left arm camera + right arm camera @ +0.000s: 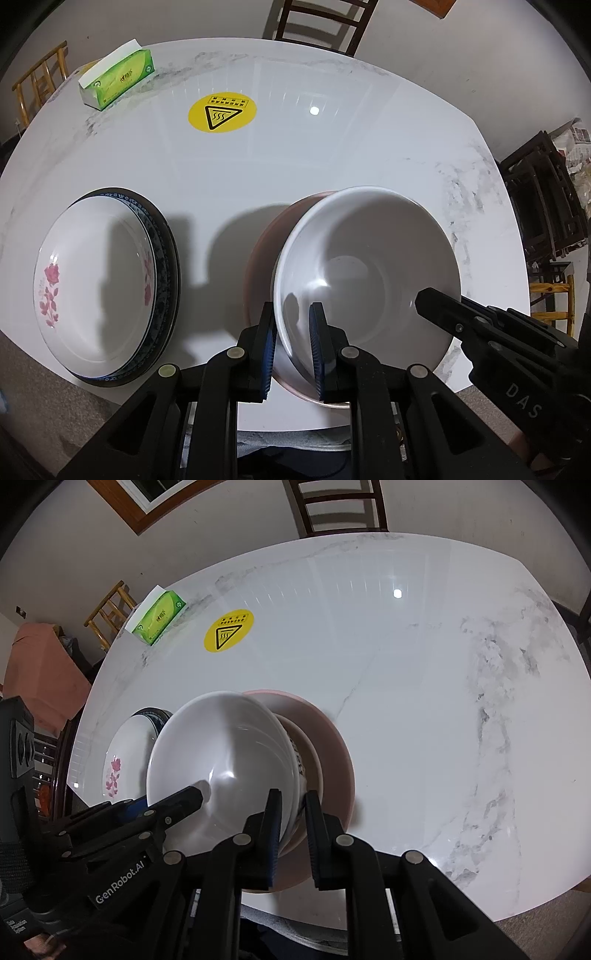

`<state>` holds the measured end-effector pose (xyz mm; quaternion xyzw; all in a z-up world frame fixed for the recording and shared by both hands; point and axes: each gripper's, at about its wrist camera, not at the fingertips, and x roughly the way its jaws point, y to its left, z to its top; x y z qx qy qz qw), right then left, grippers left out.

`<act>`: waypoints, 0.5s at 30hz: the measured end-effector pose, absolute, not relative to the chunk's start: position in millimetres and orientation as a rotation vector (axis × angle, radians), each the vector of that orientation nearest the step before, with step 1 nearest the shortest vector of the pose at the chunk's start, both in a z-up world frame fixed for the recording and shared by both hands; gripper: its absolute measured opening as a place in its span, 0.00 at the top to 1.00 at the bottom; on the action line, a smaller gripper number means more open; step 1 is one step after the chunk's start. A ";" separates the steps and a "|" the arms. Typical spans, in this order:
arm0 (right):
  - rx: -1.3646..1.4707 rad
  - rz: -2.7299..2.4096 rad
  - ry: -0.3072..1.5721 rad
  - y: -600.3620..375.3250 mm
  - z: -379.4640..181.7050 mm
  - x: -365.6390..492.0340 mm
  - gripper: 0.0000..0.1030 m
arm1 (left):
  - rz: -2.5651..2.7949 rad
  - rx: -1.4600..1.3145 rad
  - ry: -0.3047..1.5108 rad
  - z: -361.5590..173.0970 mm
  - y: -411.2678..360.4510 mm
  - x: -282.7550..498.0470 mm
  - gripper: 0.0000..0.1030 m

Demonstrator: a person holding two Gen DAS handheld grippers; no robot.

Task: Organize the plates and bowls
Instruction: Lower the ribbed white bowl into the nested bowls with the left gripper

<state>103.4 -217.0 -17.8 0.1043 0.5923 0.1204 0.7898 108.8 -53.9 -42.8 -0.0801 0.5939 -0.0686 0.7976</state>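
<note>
A plain white bowl (369, 266) is tilted over a pink bowl (264, 240) near the table's front edge. My left gripper (292, 343) is shut on the white bowl's near rim, one blue pad inside and one outside. The right gripper (424, 301) reaches in from the right, one finger inside the bowl. In the right wrist view my right gripper (294, 823) is shut on the white bowl (221, 753), whose outer wall bears dark markings; the pink bowl (334, 746) lies behind it. The left gripper (197, 795) pokes into the bowl. A floral plate (96, 280) tops a dark-rimmed stack at left.
A green tissue box (118, 75) sits at the far left of the white marble table (369, 155), and a yellow warning sticker (221, 112) lies near the middle. A dark chair (321, 22) stands beyond the far edge, and dark furniture (543, 206) stands to the right.
</note>
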 end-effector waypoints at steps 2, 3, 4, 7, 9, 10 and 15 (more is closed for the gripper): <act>0.224 0.261 1.276 -216.6 -18.8 103.6 0.87 | -0.146 -0.171 1.277 -44.1 -54.2 109.4 0.86; 0.225 0.260 1.276 -216.7 -19.3 104.1 0.87 | -0.145 -0.169 1.276 -44.4 -53.9 109.9 0.86; 0.222 0.261 1.276 -216.5 -19.5 104.3 0.87 | -0.145 -0.169 1.275 -44.1 -54.5 110.2 0.86; 0.223 0.261 1.278 -216.6 -20.6 105.3 0.87 | -0.143 -0.169 1.275 -45.0 -53.9 111.2 0.86; 0.221 0.261 1.277 -216.8 -20.7 106.1 0.87 | -0.143 -0.168 1.273 -45.1 -54.1 111.5 0.86; 0.223 0.261 1.278 -217.1 -20.9 106.2 0.87 | -0.143 -0.166 1.273 -45.1 -54.4 111.7 0.86; 0.221 0.254 1.284 -217.5 -23.6 106.6 0.86 | -0.140 -0.153 1.265 -44.4 -55.4 111.7 0.86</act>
